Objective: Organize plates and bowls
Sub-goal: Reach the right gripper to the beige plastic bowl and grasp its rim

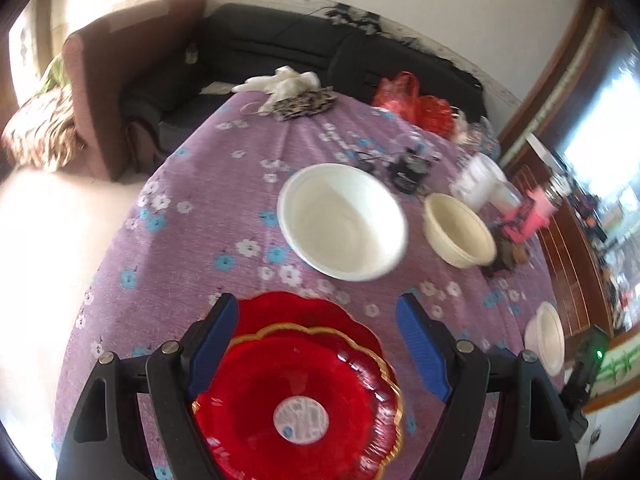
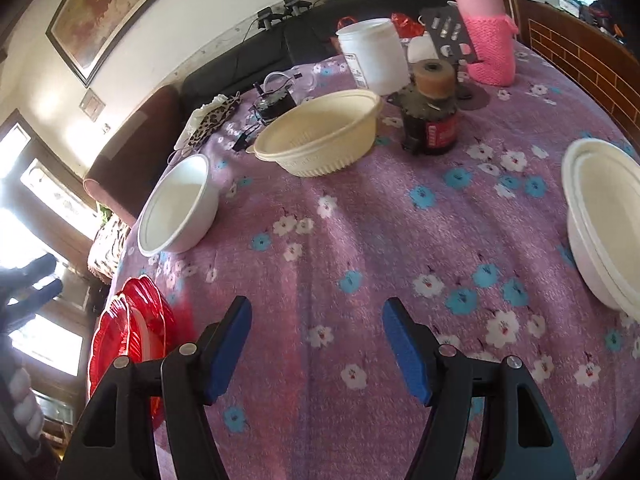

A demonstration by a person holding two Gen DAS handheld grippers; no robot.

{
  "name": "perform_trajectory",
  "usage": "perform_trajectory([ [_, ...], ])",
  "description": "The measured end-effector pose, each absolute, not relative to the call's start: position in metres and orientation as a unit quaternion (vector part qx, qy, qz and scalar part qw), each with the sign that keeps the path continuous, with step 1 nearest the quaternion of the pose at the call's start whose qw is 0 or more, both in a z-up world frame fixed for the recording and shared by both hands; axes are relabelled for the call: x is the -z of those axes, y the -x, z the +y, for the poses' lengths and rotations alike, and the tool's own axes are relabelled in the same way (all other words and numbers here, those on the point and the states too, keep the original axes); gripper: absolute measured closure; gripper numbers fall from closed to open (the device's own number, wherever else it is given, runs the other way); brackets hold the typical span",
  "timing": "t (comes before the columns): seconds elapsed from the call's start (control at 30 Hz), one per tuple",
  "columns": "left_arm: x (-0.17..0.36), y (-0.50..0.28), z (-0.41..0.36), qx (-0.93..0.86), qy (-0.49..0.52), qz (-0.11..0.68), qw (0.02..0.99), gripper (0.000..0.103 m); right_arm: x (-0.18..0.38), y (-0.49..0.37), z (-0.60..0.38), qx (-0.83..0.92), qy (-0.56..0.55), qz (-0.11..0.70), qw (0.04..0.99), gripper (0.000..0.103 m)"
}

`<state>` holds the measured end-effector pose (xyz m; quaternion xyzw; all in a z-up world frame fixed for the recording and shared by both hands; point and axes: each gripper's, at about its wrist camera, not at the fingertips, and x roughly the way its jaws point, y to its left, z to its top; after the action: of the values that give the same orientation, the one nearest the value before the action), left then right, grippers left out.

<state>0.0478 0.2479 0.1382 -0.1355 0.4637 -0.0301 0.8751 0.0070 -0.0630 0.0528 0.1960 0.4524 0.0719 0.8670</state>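
No lettering is sharp enough to read. A round white sticker (image 1: 301, 420) at the centre of the top red plate (image 1: 296, 408) carries print blurred beyond reading. The white tub (image 2: 372, 56), at about twelve o'clock in the right wrist view, has a small label with illegible lines. The dark jar (image 2: 430, 128) just right of it wears a red band with unreadable marks.

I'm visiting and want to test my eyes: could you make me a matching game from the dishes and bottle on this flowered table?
Things:
1. plates
2. ribbed bowl
3. flask cover
4. stacked bowls

Descriptions:
A. knitted pink
B. white, at the table's right edge
C. red with a gold rim
D. cream, mid-table

Pairs: 1-C, 2-D, 3-A, 4-B
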Motion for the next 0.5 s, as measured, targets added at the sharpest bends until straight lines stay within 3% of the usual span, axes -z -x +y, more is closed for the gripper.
perform_trajectory([
  [0.5,-0.114,-0.060,0.281,0.024,0.182,0.486,0.854,0.023,-0.033,-0.061,-0.056,-0.072,-0.269,0.471,0.837,0.031],
])
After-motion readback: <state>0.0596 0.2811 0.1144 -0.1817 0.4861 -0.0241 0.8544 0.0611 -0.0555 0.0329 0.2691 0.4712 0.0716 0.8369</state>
